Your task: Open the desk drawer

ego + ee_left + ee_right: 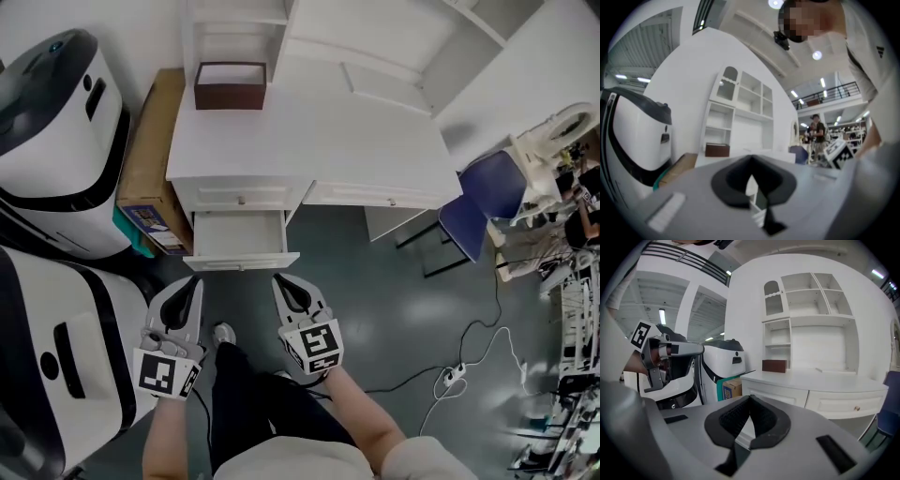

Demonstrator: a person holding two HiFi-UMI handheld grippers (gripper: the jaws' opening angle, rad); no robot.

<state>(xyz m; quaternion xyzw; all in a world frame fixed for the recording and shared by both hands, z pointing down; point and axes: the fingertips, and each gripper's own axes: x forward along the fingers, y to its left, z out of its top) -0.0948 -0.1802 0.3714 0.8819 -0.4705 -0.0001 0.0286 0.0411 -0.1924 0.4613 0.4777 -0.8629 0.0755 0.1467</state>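
The white desk (309, 141) has a small lower drawer (242, 262) on its left side that stands pulled out, its inside white and bare. Above it a shallow drawer (242, 198) with a knob is closed. Both grippers hover over the dark floor just in front of the open drawer, apart from it. My left gripper (190, 286) is shut and holds nothing; in its own view the left gripper (751, 161) points level at the desk. My right gripper (289, 284) is also shut and empty; in its own view the right gripper (750, 399) faces the desk front (787, 392).
A brown box (230, 84) sits on the desk top near the hutch shelves (234, 19). A cardboard box (150, 169) and white-and-black machines (56, 141) stand left of the desk. A blue chair (483, 202) and floor cables (459, 370) lie to the right.
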